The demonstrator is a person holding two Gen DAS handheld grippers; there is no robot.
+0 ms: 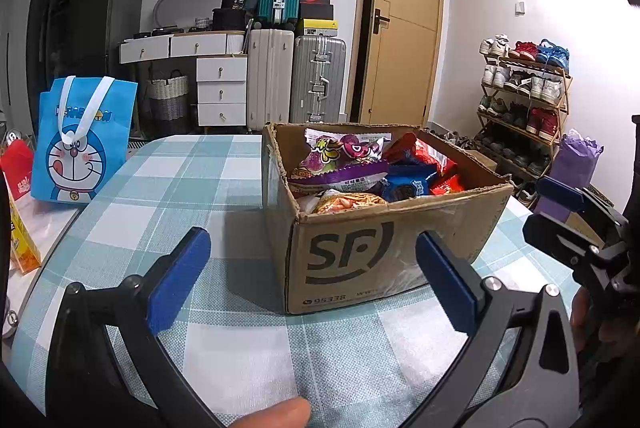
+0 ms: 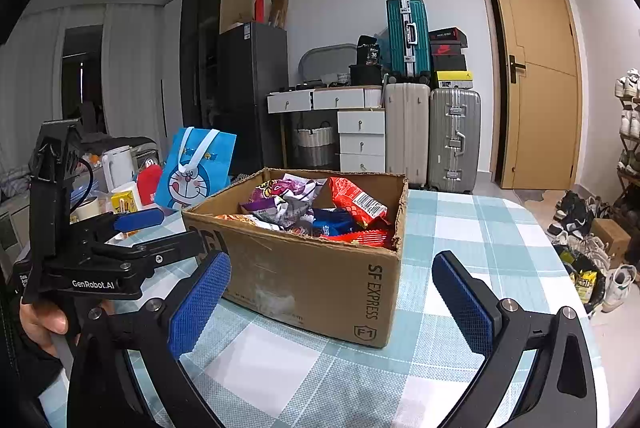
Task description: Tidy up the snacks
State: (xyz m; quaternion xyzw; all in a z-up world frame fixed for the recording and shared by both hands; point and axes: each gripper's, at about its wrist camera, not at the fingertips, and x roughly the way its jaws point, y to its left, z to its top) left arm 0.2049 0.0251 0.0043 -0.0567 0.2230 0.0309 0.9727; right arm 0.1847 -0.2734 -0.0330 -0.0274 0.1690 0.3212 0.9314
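A brown cardboard box [image 1: 380, 228] sits on the worktop [image 1: 168, 187], which has a soft cloth with pale blue and white squares. The box is open at the top and its rim looks torn and rough. It is full of snack bags. There is a purple bag [image 1: 344, 159] on top, a red bag [image 2: 358, 205] leaning on the far side, a blue bag [image 1: 408, 183] in the middle, and an orange bag [image 1: 348, 201] near the front edge.

The bags look light, puffy and crinkly. Their skin is shiny, so they are probably slippery. The food inside could crack if it is squeezed hard. I think the best place to take one is a flat sealed edge or a corner, with a soft pinch. The purple bag on top looks easiest to reach.

The left gripper [image 1: 312, 280] has its blue bumpy fingers [image 1: 180, 280] spread wide and holds nothing. The right gripper [image 2: 332, 304] is also spread wide and empty. Both are low over the worktop, just in front of the box and not touching it.

A blue cartoon cat tote bag [image 1: 82, 139] stands at the side, well apart from the box. It looks soft and floppy.
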